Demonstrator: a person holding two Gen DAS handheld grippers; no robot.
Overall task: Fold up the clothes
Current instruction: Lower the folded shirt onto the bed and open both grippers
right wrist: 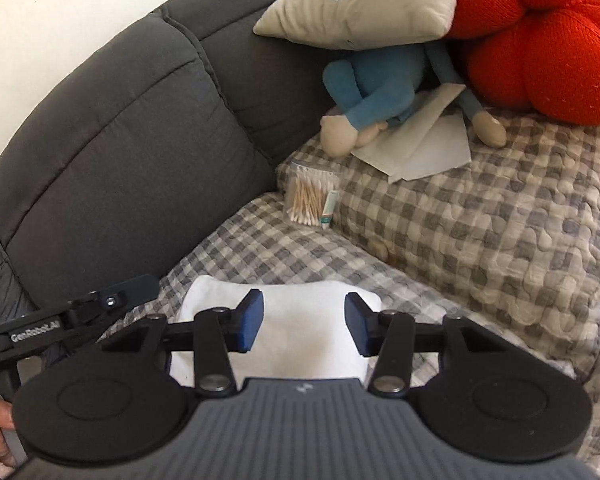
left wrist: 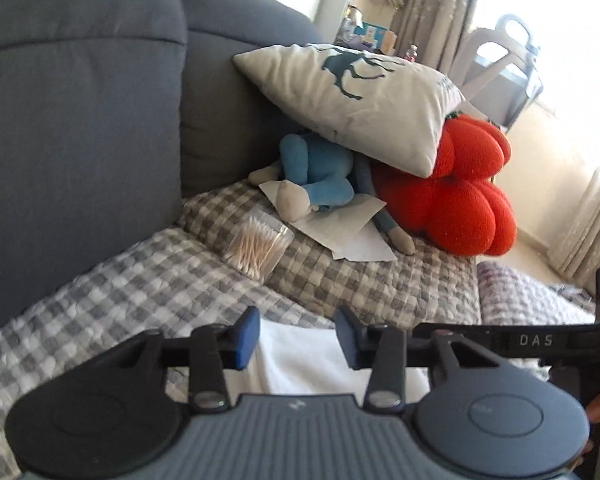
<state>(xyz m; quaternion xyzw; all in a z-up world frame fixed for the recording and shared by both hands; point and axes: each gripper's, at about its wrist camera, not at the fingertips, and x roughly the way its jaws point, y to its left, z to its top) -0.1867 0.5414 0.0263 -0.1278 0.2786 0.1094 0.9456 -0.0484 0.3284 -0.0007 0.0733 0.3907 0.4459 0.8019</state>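
sofa (right wrist: 112, 152), dark grey, padded back: serves as the work surface for the folding, its seat broad enough to lay a garment flat.
checked cover (right wrist: 480, 240), grey and white, quilted: spread over the seat, so the cloth lies on fabric and not on the bare cushion.
red knitted cushion (left wrist: 456, 196) and pale printed pillow (left wrist: 352, 96): stacked at the far end against the backrest, apparently pushed aside to leave the near seat free.
blue soft toy (right wrist: 380, 92): tucked under the pillow, lying on loose white papers (right wrist: 428, 148).
white garment (right wrist: 300, 320): the task's thing, on the cover at the near edge of the seat, directly below both tools; it looks already gathered into a compact, rounded-edged block, so the folding seems well along.
clear box of cotton swabs (right wrist: 310, 196): propped in the step between the two seat levels, well apart from the garment.
right gripper (right wrist: 304, 324): pads parted, nothing between them, poised over the garment's middle.
left gripper (left wrist: 298, 338): pads parted, gripping nothing, over the garment's edge; likely ready to press or square the fold.
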